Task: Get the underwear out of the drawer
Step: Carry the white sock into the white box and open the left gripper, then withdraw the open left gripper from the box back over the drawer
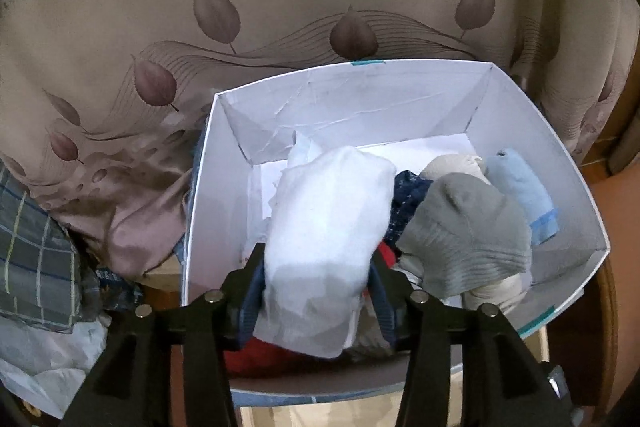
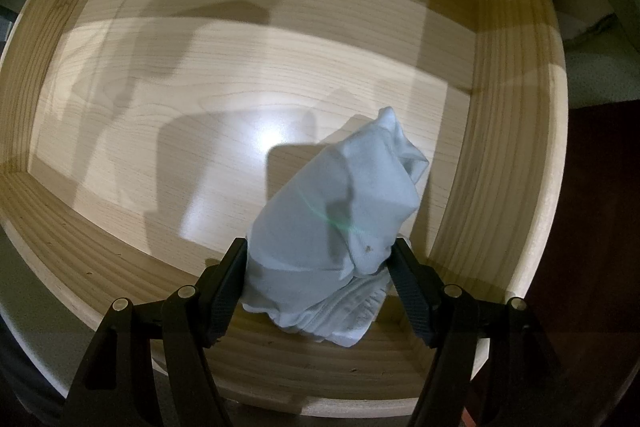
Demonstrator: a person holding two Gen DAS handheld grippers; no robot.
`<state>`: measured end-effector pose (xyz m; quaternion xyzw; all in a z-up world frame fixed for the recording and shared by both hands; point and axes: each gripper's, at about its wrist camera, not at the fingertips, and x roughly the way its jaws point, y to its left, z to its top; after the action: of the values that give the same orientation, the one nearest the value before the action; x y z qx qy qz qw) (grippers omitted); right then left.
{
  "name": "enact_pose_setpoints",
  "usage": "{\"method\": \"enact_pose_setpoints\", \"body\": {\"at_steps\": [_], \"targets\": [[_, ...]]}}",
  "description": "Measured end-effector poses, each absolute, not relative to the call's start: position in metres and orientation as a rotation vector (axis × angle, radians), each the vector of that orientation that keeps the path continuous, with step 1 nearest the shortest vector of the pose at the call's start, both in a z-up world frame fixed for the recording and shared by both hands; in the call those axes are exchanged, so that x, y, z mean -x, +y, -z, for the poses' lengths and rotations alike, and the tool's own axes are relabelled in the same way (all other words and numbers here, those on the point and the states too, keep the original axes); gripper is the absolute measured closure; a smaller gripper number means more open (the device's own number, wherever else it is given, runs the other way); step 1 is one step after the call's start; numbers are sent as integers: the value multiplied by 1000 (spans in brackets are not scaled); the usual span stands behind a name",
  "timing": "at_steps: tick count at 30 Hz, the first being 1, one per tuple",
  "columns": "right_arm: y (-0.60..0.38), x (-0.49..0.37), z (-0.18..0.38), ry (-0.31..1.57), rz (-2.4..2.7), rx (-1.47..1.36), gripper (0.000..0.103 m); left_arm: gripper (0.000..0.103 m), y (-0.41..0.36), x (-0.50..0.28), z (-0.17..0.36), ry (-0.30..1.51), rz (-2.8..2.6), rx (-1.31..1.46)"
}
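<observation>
In the left wrist view my left gripper point(image 1: 316, 251) is shut on a white folded piece of underwear point(image 1: 332, 195), the cloth pinched between both pads. It hangs just over a white cardboard box point(image 1: 400, 65) that holds a grey sock point(image 1: 468, 231), a light blue sock point(image 1: 520, 187), a beige roll point(image 1: 452, 163), a dark patterned item point(image 1: 408, 195) and something red point(image 1: 256, 359). In the right wrist view my right gripper point(image 2: 320, 241) points down into a wooden drawer point(image 2: 516, 147). It is shut on a pale blue folded piece of underwear point(image 2: 340, 207), which hides the drawer floor beneath it.
Beige fabric with a leaf print point(image 1: 280, 7) hangs behind the box. A plaid cloth point(image 1: 36, 247) and a white plastic bag point(image 1: 48, 359) lie to the left of the box. The drawer floor point(image 2: 200, 87) shows only shadows and a light glare.
</observation>
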<state>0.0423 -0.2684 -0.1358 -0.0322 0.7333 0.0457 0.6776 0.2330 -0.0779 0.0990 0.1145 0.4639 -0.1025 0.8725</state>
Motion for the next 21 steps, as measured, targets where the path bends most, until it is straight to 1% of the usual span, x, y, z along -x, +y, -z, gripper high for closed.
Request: {"method": "enact_pose_setpoints", "body": {"at_steps": [2, 5, 13, 17, 21], "targets": [[-269, -43, 136, 1648, -102, 72, 36, 49, -78, -231, -103, 973, 231, -229], [-269, -43, 136, 1648, -101, 73, 36, 47, -77, -226, -111, 960, 259, -220], [-265, -44, 135, 1649, -88, 80, 36, 47, -70, -210, -147, 908, 277, -186], [-263, -44, 135, 1656, -86, 91, 36, 47, -57, -190, -168, 877, 285, -183], [-261, -46, 137, 1666, -87, 96, 36, 47, -38, -162, -179, 852, 284, -241]]}}
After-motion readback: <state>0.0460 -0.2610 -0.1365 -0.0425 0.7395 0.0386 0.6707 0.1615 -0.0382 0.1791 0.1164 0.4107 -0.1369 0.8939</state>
